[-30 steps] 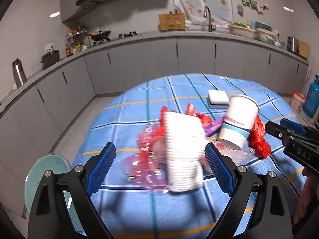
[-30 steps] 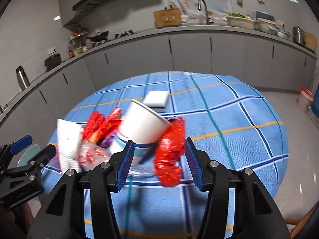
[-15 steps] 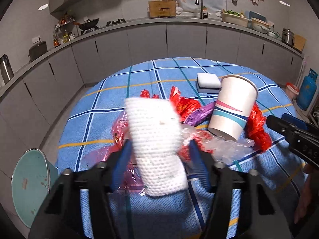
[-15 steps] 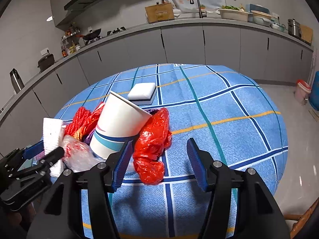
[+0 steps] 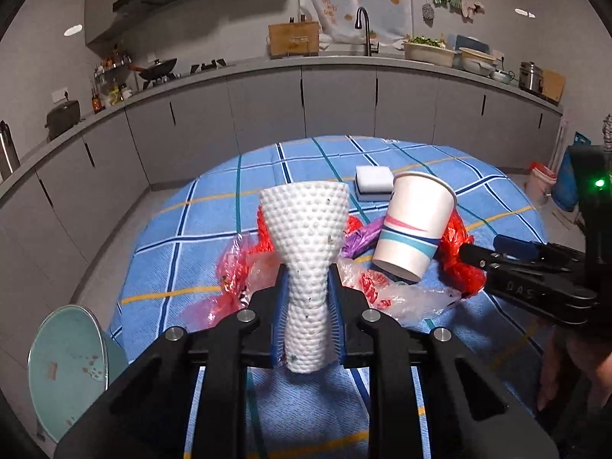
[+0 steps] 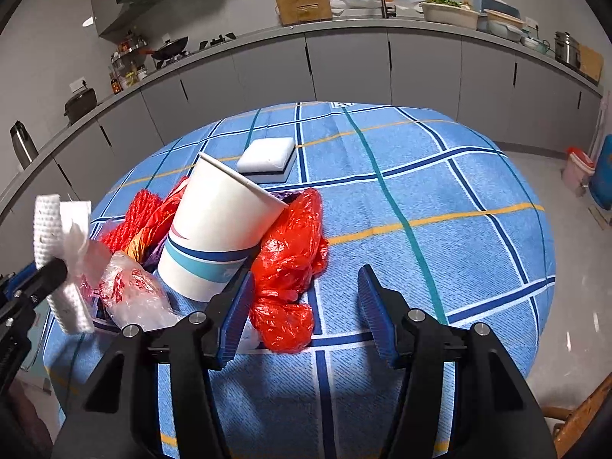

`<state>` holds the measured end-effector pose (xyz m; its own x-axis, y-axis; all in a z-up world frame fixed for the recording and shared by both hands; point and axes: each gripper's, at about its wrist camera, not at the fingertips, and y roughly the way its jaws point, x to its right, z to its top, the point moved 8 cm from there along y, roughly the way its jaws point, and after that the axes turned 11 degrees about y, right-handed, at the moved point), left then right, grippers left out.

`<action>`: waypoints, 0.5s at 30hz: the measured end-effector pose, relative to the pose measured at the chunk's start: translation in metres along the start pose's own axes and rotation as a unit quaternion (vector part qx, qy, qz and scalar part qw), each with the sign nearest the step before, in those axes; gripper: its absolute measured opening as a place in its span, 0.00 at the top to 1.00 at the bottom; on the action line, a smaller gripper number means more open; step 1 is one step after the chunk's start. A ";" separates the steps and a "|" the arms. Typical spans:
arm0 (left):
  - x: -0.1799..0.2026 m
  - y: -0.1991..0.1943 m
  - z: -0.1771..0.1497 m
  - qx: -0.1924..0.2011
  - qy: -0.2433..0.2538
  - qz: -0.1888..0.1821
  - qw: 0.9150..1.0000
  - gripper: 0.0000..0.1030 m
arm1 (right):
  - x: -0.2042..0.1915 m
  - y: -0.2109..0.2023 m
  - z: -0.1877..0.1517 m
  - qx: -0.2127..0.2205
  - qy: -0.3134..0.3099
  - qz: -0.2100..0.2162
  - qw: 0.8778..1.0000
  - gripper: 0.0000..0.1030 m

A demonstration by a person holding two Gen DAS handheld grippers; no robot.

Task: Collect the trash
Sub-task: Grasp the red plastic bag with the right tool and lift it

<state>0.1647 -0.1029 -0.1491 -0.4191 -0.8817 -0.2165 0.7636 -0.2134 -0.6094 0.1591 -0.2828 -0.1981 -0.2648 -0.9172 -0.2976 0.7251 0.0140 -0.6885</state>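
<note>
White bumpy foam sleeve (image 5: 306, 252) being pinched by left tongs (image 5: 308, 315), closing tight on it above tabletop (image 5: 183, 252). Right tongs (image 6: 306, 311) hanging apart, holding nothing, near red bag (image 6: 290, 248). Keep squeezing, lift slowly, avoid bumping paper cup (image 5: 415, 225).

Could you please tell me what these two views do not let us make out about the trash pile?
- Purple scrap: left wrist view, mostly hidden behind the paper cup.
- Cup's contents: neither view looks inside.
- Bin: left wrist view, cut off by the edge.
- White sponge: underside hidden in both views.
</note>
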 end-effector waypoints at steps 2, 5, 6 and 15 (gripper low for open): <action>-0.002 -0.004 0.002 0.007 -0.001 0.004 1.000 0.80 | -0.002 0.003 0.000 -0.005 -0.003 0.003 1.000 0.47; 0.000 -0.009 0.004 0.013 0.002 0.005 1.000 0.80 | -0.004 0.008 -0.001 -0.013 -0.004 0.005 1.000 0.51; 0.000 -0.008 0.004 0.012 0.004 0.004 1.000 0.80 | -0.005 0.010 -0.002 -0.018 -0.004 0.009 1.000 0.53; 0.000 -0.008 0.002 0.007 -0.003 0.007 1.000 0.80 | -0.012 0.014 -0.010 -0.045 -0.012 0.027 0.999 0.75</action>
<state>0.1593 -0.1024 -0.1423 -0.4053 -0.8874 -0.2196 0.7764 -0.2073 -0.5952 0.1663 -0.2677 -0.2105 -0.2110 -0.9230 -0.3216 0.6782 0.0987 -0.7282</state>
